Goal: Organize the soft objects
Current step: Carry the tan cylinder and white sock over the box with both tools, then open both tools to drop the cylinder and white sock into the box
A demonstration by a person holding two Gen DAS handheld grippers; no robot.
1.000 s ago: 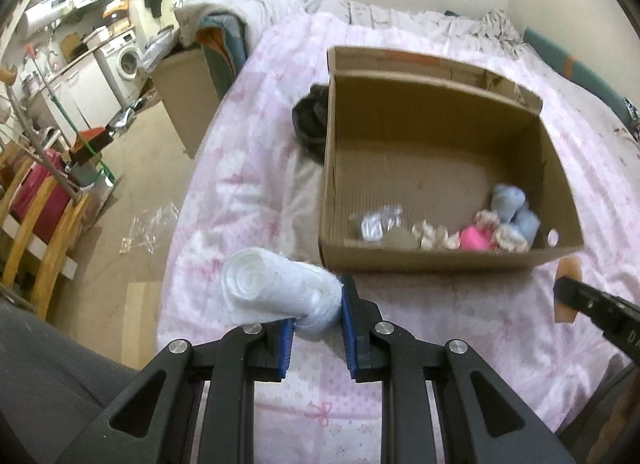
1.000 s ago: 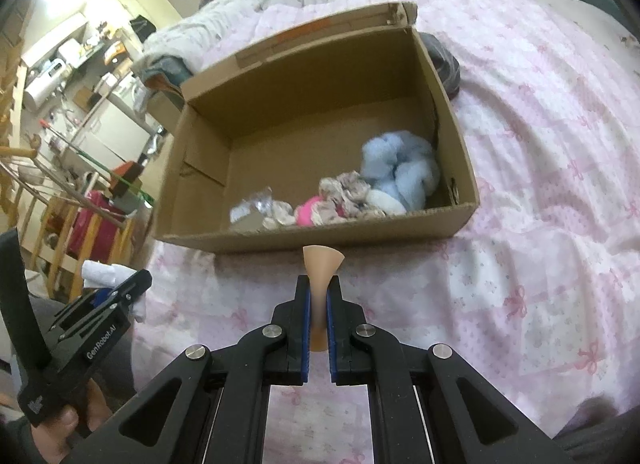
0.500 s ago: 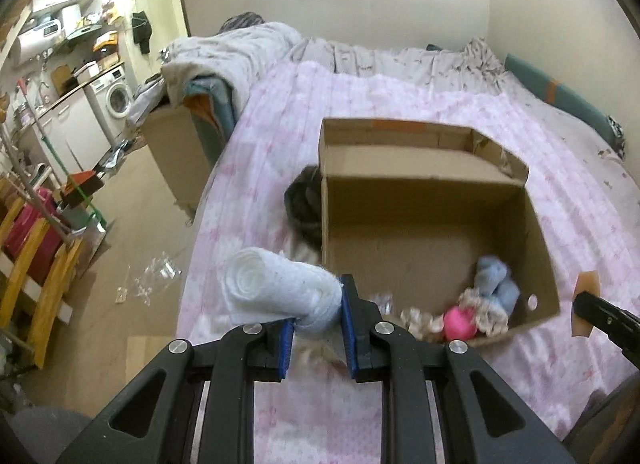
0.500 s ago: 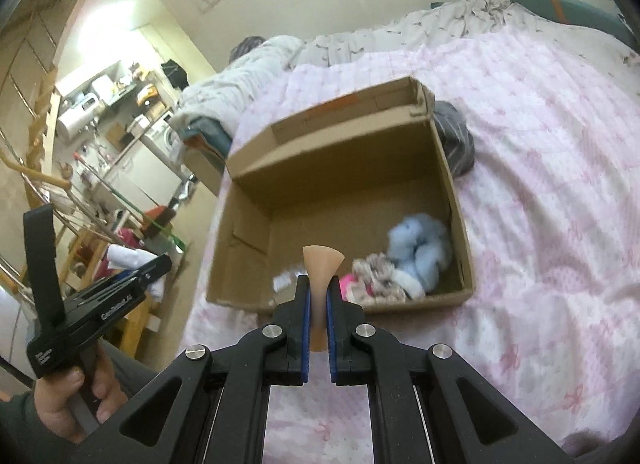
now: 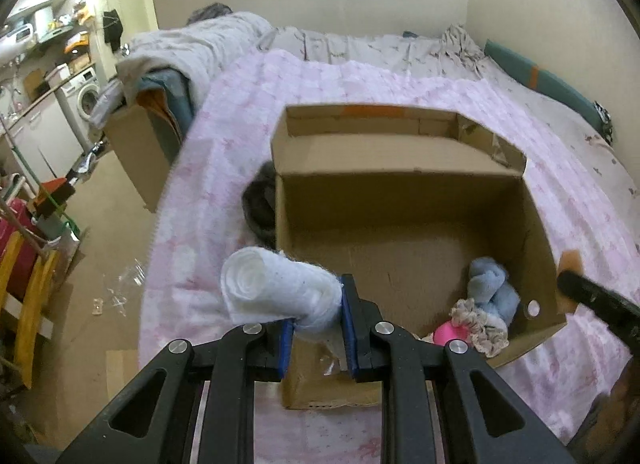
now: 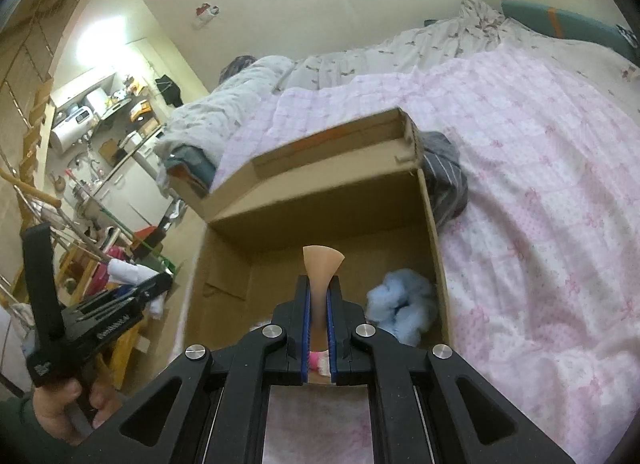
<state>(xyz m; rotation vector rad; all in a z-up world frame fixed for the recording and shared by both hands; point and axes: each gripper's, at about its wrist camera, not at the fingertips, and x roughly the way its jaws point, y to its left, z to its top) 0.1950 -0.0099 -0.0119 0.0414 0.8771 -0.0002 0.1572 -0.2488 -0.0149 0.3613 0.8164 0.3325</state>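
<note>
White rolled cloth point(image 5: 276, 292): pinched in left gripper point(image 5: 318, 328) jaws, above cardboard box point(image 5: 404, 199) near corner. Peach soft piece point(image 6: 322, 272): clamped in right gripper point(image 6: 319, 328) jaws, over box on pink bedspread point(image 5: 224, 167).

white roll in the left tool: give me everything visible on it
The white roll is soft, fleecy cloth, faintly speckled, wound in a loose spiral visible at its free end. That end points left and slightly up; the other end is pinched between the blue pads of the left tool. It hangs in the air over the near left corner of the cardboard box, touching only the pads.
</note>
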